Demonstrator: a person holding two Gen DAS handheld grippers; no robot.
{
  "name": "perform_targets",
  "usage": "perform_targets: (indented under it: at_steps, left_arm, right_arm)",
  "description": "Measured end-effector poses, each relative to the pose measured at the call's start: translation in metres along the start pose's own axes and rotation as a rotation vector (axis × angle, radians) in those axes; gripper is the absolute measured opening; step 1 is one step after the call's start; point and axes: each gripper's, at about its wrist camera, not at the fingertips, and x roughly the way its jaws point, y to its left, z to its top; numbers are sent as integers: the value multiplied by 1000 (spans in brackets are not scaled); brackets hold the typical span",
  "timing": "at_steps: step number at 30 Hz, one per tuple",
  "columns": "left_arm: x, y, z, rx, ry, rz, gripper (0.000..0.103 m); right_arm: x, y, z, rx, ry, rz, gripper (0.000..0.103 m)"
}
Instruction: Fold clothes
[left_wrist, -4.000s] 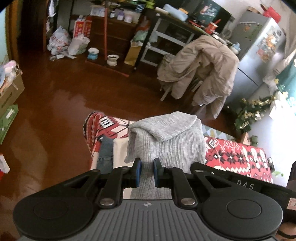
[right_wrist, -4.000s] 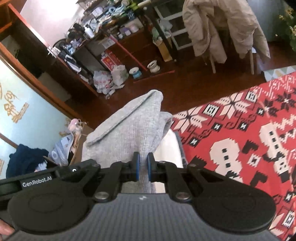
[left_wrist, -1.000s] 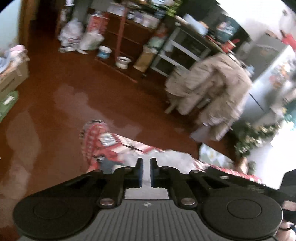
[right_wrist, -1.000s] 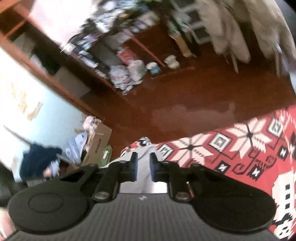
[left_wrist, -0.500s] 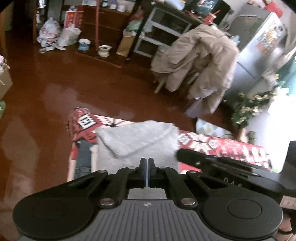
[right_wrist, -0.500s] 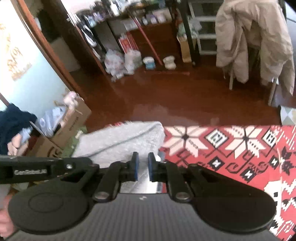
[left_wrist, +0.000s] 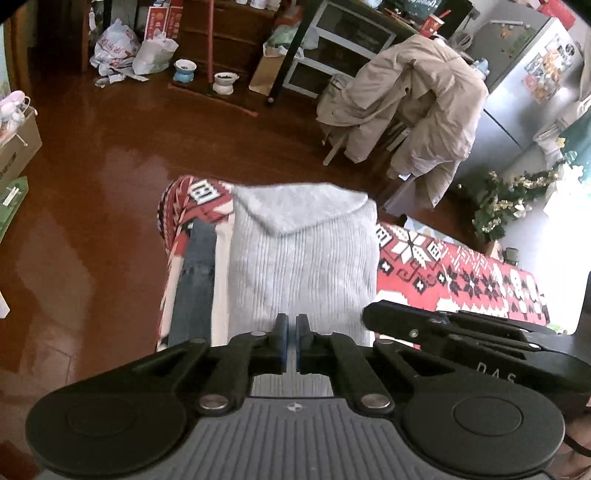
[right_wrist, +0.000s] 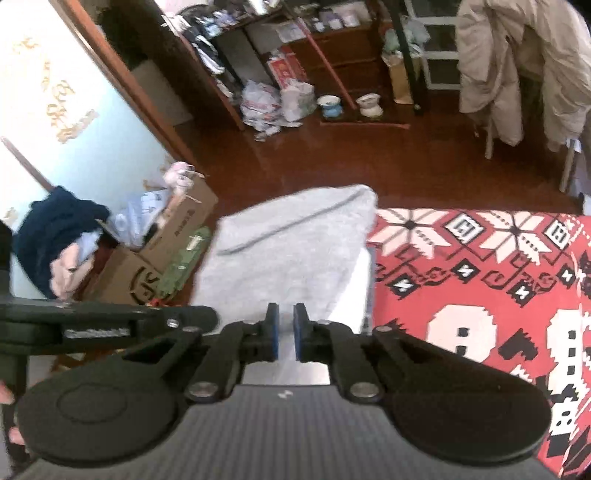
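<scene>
Left wrist view: looks steeply down along its own fingers, close over the grey sweater (left_wrist: 301, 254) on the patterned blanket (left_wrist: 458, 273), room floor beyond. Right wrist view: same downward pitch, close, aimed further left toward the cardboard box (right_wrist: 177, 229). Shared: sweater, blanket, jacket-draped chair (left_wrist: 410, 107).

bare red blanket (right_wrist: 480, 266) right of folded grey sweater (left_wrist: 303, 258), open floor (left_wrist: 92, 166) beyond
</scene>
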Motion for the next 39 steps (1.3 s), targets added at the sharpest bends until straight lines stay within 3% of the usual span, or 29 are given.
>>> perform_targets:
  at_steps: [10,17,22,27,30,39]
  left_arm:
    - [-12,12,-36,-3,24,26,3]
    - [-16,11,-48,12,34,20,3]
    - [-16,18,-65,-5,91,38,3]
    - [-32,23,-66,-39,74,2,4]
    - [-38,26,-60,-35,53,4,9]
    - [-10,48,-56,-89,109,-66,8]
  right_arm:
    - [-3,7,-47,38,128,-20,11]
    - [-17,21,-46,46,88,-3,13]
    - [-9,26,-66,29,125,-38,12]
    - [-32,19,-76,124,109,-26,14]
    - [-38,11,-78,199,93,-5,24]
    - [-4,-6,-84,374,124,39,26]
